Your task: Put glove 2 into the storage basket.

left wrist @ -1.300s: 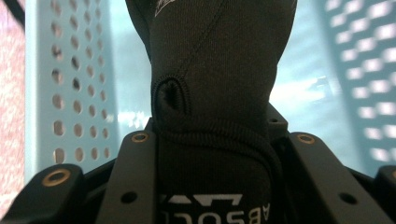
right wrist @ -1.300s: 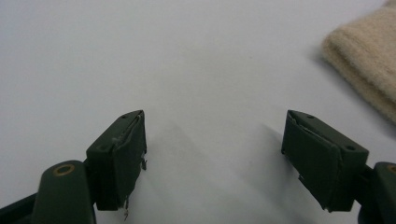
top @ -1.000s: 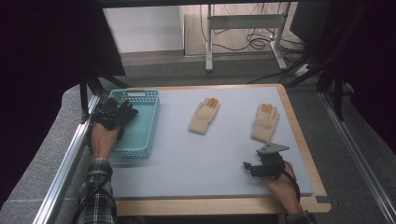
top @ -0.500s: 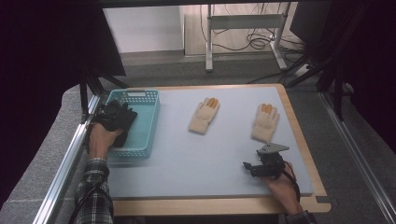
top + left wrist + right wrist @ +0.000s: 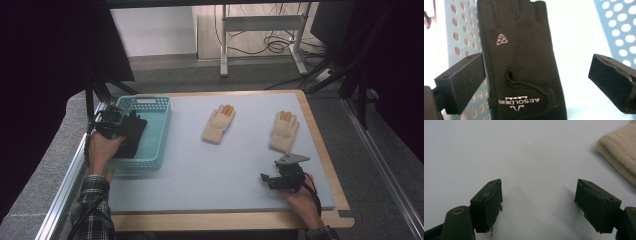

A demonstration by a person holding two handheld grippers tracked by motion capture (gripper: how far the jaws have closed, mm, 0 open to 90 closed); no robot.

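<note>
The turquoise perforated basket (image 5: 150, 131) lies under the left gripper (image 5: 120, 125), whose jaws have just been opening and now stand wide apart over the black glove (image 5: 524, 62), which lies free between them on the basket floor: apparently a completed drop-off. The right gripper (image 5: 272, 181) rests with jaws apart over bare mat, a cream knitted glove (image 5: 283, 131) just beyond it, likely next.

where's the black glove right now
In the high view the black glove lies in the teal basket at the table's left, just beyond the open left tongs.
</note>
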